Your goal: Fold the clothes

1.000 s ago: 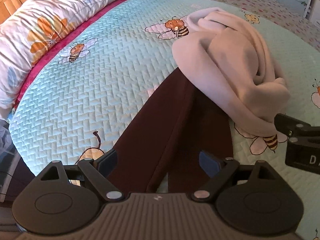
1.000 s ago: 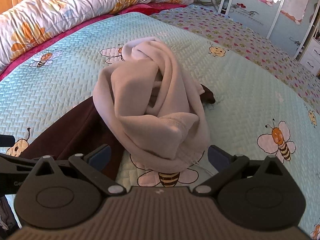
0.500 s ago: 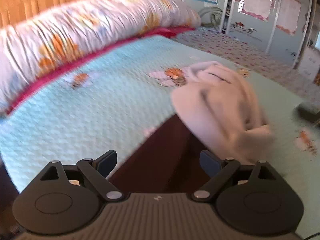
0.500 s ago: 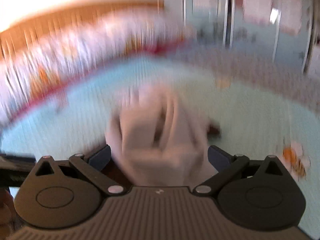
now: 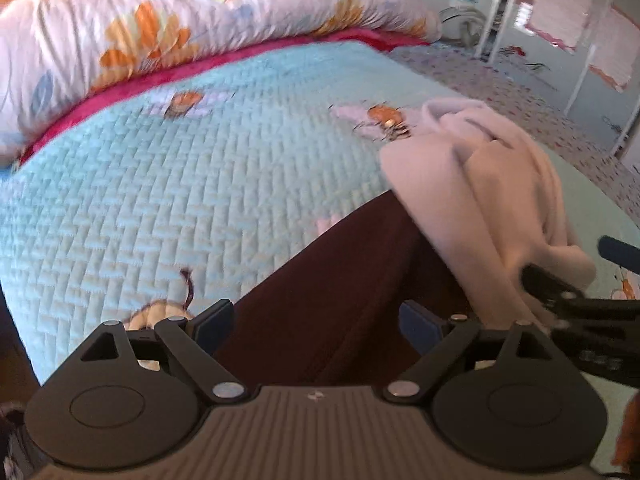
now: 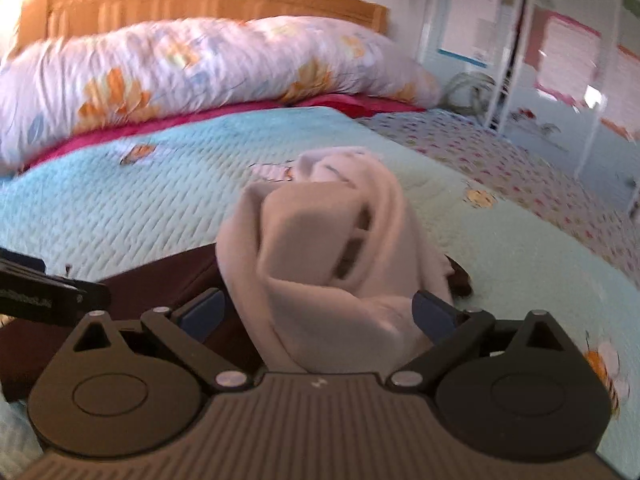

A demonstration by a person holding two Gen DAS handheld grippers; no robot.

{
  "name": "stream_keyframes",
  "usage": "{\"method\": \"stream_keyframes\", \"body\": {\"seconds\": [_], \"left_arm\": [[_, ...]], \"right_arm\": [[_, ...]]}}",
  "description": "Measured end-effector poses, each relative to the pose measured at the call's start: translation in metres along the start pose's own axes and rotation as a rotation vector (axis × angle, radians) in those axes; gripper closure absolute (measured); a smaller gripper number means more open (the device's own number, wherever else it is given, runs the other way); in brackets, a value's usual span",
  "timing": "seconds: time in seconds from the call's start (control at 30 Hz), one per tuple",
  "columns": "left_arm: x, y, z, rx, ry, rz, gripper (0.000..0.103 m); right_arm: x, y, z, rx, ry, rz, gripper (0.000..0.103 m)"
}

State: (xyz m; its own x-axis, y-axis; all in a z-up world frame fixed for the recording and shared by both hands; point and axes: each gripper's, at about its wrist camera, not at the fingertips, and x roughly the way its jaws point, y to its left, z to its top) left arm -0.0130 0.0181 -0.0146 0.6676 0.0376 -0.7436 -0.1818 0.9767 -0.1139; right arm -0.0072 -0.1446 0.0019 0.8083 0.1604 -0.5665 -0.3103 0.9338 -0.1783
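Note:
A crumpled pale pink garment (image 5: 492,200) (image 6: 320,248) lies heaped on a flat dark maroon garment (image 5: 340,292) (image 6: 160,280) on the light blue quilted bedspread (image 5: 160,184). My left gripper (image 5: 316,324) is open just above the maroon cloth, which runs between its blue pads. My right gripper (image 6: 316,312) is open too, low over the near end of the pink heap, which fills the gap between its fingers. The right gripper's black body (image 5: 580,320) shows at the right edge of the left wrist view.
A long floral pillow (image 6: 180,76) and a magenta sheet edge (image 6: 160,120) line the far side by a wooden headboard (image 6: 200,0). A dotted bedspread (image 6: 500,152) lies to the right, with white wardrobe doors (image 6: 560,60) beyond. The bed's near left edge (image 5: 20,320) drops off.
Both wrist views tilted up fast, with blur half a second ago, and now take in the pillow and headboard. Both grippers sit lower and closer to the clothes. The garments have not moved.

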Motion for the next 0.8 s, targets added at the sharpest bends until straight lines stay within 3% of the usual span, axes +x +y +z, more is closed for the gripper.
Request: {"method": "stream_keyframes", "body": {"seconds": [0.07,0.1,0.13,0.17,0.2,0.27,0.37,0.47,0.67,0.8], "left_arm": [[0.002,0.004,-0.001,-0.013,0.016,0.004,0.010],[0.002,0.004,-0.002,-0.015,0.021,0.005,0.010],[0.002,0.005,-0.003,-0.016,0.025,0.006,0.010],[0.002,0.005,-0.004,-0.017,0.030,0.007,0.010],[0.003,0.006,-0.004,-0.019,0.035,0.008,0.010],[0.003,0.008,-0.006,-0.023,0.044,0.010,0.010],[0.000,0.011,-0.005,-0.053,0.056,-0.005,0.010],[-0.009,0.006,-0.001,-0.058,0.048,-0.044,0.010],[-0.032,-0.013,0.001,0.032,0.007,-0.085,0.010],[-0.043,-0.029,-0.006,0.067,0.006,-0.163,0.010]], "right_arm": [[0.018,0.013,0.005,-0.076,0.023,-0.014,0.007],[0.026,0.017,0.005,-0.106,0.040,-0.025,0.022],[0.033,0.020,0.004,-0.133,0.059,-0.037,0.064],[0.039,0.021,0.004,-0.147,0.078,-0.058,0.086],[0.040,0.017,0.002,-0.135,0.085,-0.057,0.092],[0.038,0.007,0.002,-0.076,0.077,-0.014,0.093],[0.021,0.000,0.003,-0.065,0.029,-0.049,0.094],[-0.005,-0.021,0.011,0.035,-0.037,-0.068,0.095],[-0.082,-0.077,0.007,0.127,-0.153,-0.227,0.095],[-0.143,-0.123,-0.018,0.279,-0.181,-0.279,0.095]]}}
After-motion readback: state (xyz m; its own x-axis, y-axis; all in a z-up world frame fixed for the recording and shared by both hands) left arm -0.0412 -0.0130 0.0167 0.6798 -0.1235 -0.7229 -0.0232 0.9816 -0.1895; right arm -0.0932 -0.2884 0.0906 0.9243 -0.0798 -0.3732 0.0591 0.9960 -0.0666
